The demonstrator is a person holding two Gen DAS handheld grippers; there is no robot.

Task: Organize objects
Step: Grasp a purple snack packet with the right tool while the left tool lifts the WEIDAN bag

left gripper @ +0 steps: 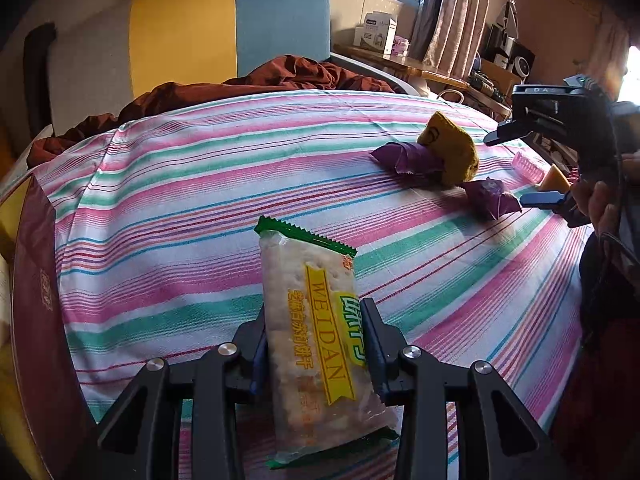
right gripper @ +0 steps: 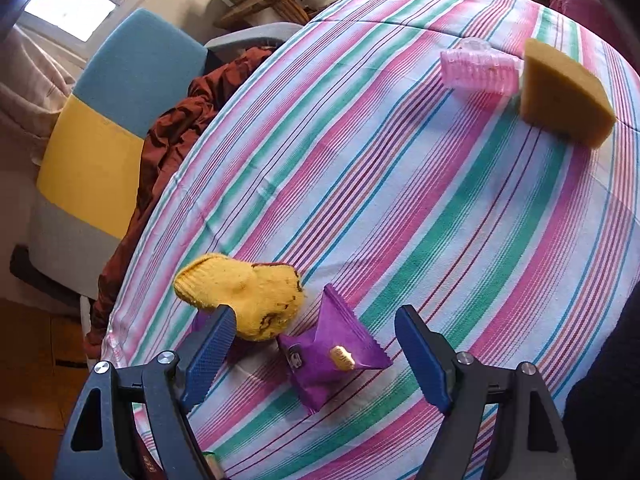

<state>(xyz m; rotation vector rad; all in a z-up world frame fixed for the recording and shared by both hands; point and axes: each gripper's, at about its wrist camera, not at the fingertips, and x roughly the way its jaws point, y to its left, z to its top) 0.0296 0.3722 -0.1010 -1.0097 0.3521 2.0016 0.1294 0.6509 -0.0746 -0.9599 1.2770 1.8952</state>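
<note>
My left gripper (left gripper: 316, 344) is shut on a clear cracker packet (left gripper: 312, 336) with green ends and a yellow label, held above the striped cloth. My right gripper (right gripper: 316, 340) is open, its jaws on either side of a purple snack packet (right gripper: 328, 356) lying on the cloth. A yellow knitted sock (right gripper: 244, 292) lies just beyond its left finger. In the left wrist view the right gripper (left gripper: 516, 168) shows at the right edge, near the sock (left gripper: 452, 148) and two purple packets (left gripper: 408, 158) (left gripper: 490, 198).
The striped tablecloth (right gripper: 400, 200) covers the table. A pink ribbed roller (right gripper: 478, 72) and a tan sponge wedge (right gripper: 560, 92) lie at the far side. A brown garment (left gripper: 240, 84) lies on a blue-and-yellow chair (left gripper: 224, 28). A dark red box (left gripper: 36, 280) sits at the left.
</note>
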